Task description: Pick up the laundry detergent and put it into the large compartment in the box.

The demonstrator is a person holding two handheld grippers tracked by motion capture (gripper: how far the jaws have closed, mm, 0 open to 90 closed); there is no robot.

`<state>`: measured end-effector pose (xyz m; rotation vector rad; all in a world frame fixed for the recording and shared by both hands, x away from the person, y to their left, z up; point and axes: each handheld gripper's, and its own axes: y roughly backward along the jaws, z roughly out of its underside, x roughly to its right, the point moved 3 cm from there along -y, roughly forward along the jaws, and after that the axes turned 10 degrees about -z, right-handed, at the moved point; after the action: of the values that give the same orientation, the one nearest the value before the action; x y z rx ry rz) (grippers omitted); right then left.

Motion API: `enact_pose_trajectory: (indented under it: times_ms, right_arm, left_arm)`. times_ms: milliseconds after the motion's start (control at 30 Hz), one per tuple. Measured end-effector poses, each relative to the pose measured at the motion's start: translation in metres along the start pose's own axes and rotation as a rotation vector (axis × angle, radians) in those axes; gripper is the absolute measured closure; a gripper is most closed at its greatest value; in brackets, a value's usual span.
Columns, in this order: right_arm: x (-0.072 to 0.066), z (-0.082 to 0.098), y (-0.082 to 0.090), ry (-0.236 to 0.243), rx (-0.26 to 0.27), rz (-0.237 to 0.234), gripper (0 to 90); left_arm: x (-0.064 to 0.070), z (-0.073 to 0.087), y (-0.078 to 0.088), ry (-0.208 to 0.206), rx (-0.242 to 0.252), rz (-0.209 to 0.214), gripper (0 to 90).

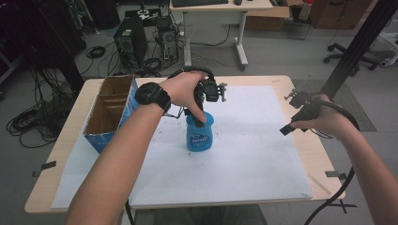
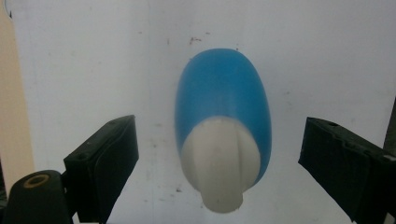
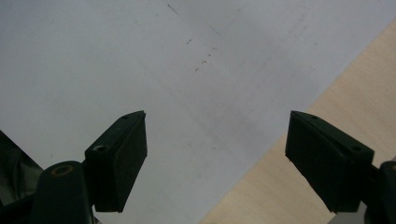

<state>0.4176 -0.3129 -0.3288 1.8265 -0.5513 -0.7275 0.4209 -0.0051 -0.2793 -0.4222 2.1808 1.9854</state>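
My left gripper [image 1: 201,119] hangs directly over the blue bottle [image 1: 200,136], pointing down at its white cap [image 2: 219,163]. The bottle stands upright on the white sheet [image 1: 253,154], near the table's middle, just right of the open cardboard box [image 1: 110,112]. My left jaws stand wide, one on either side of the bottle, pads clear of it. My right gripper [image 1: 293,124] hovers above the sheet's right edge, well apart from the bottle, jaws wide with nothing between them.
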Motion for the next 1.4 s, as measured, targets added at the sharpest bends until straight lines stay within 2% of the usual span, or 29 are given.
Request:
enact_pose_trajectory:
  times_ms: [267, 633, 1067, 1400]
  right_arm:
    - [0.001, 0.001, -0.002, -0.002, -0.003, -0.002, 21.4]
    - [0.002, 0.001, -0.005, -0.003, -0.005, -0.005, 21.4]
    - [0.003, 0.002, -0.007, -0.004, -0.005, -0.01, 21.5]
    - [0.003, 0.002, -0.008, -0.004, -0.005, -0.011, 21.5]
  left_arm:
    - [0.002, 0.0, -0.013, -0.009, -0.027, 0.005, 11.9]
    - [0.005, 0.0, -0.025, -0.004, -0.037, 0.016, 12.1]
    - [0.005, 0.0, -0.033, -0.01, -0.059, 0.009, 12.2]
    - [0.007, 0.001, -0.04, -0.006, -0.054, 0.017, 12.5]
